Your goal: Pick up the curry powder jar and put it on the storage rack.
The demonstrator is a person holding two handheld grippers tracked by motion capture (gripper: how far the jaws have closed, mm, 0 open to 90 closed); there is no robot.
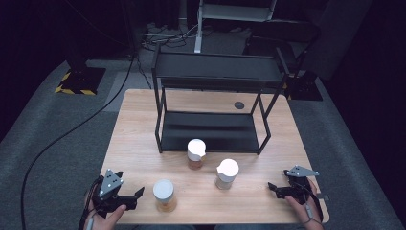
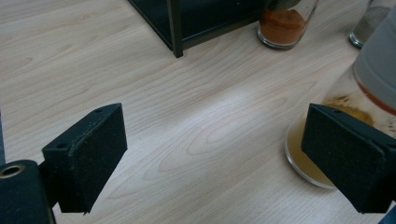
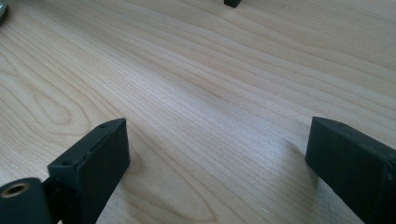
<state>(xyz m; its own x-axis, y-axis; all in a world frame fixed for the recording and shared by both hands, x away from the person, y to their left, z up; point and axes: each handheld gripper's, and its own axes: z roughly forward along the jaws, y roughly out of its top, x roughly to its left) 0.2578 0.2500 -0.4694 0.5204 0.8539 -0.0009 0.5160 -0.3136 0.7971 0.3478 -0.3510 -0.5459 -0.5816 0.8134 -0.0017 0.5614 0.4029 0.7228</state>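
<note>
Left tongs spread wide, empty, beside spice jar (not touching); right tongs likewise.

High view dim, dark surroundings, table lit from above; gripper views bright, soft glare on wood, near jaws slightly blurred.

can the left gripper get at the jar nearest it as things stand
Probably yes. The left gripper is open beside the nearest jar, with bare table between them. In the left gripper view the jar already sits just behind one jaw, and the other two jars stand farther off.
</note>
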